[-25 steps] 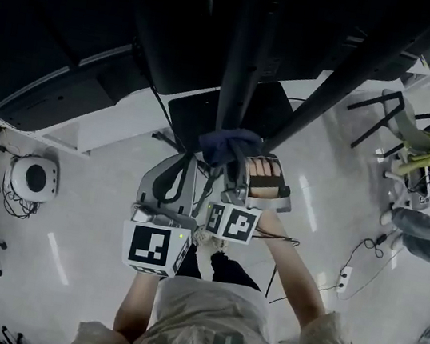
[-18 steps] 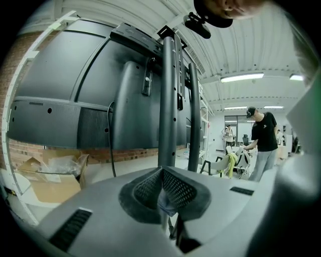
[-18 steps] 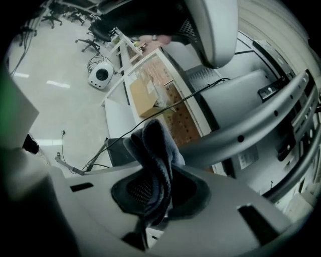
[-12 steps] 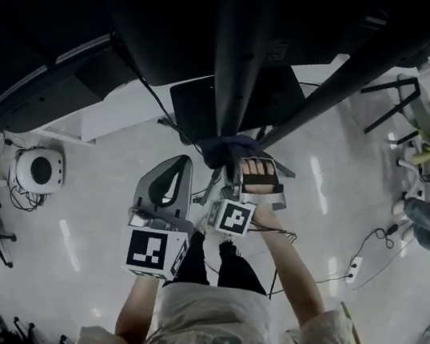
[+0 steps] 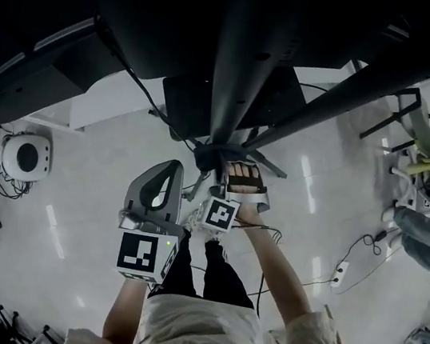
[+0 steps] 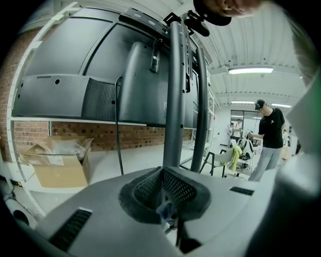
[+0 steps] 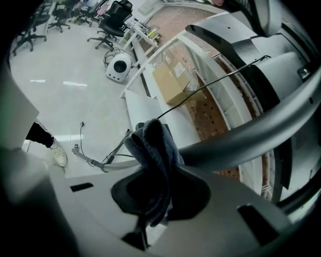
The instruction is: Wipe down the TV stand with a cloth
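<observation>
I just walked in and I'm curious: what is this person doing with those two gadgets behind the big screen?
A person is wiping a TV stand with handheld grippers. The right gripper is clamped on a dark blue cloth and holds it against the stand's dark pole. The left gripper has its jaws together with nothing in them, and sits just beside the right one, pointing at the same pole. The TV hangs above them.

Glossy pale floor (image 5: 85, 227), TV stand (image 5: 238, 74) on it, round white device (image 5: 23, 155), power strip (image 5: 337, 273)
</observation>
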Motion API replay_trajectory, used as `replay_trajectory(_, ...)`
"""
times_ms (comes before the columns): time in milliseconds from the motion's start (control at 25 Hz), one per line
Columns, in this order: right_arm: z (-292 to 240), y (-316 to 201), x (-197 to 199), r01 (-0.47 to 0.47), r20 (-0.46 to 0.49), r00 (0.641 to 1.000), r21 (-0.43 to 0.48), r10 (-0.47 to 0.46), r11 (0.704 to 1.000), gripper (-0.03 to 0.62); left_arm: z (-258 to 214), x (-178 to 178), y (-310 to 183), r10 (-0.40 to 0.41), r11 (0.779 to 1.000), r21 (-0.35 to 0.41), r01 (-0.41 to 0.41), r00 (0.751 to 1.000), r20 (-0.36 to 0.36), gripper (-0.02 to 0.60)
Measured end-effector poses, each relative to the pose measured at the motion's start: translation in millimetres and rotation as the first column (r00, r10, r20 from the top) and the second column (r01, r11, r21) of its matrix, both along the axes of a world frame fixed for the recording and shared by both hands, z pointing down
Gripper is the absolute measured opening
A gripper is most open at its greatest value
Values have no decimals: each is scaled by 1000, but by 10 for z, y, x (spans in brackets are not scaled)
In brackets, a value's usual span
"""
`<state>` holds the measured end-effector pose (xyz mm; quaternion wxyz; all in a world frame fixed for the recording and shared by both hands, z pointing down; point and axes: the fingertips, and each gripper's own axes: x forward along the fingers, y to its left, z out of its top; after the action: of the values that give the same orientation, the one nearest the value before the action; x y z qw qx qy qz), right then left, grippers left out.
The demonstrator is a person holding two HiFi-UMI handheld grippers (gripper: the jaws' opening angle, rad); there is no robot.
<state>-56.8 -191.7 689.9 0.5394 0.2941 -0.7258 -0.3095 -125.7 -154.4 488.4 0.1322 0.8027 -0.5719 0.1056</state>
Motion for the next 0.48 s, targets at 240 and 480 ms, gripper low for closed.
replay_trajectory(240,285,-4,-84,10,27,1000,-55,-9,998,57,144,-53,59,-12,1000,-15,12,1000,4,15)
replay_trajectory(480,515,7,-72,14,4,1000,-76,-14,997,57,275,-168,149,-55,998,-33,55,998,1,15)
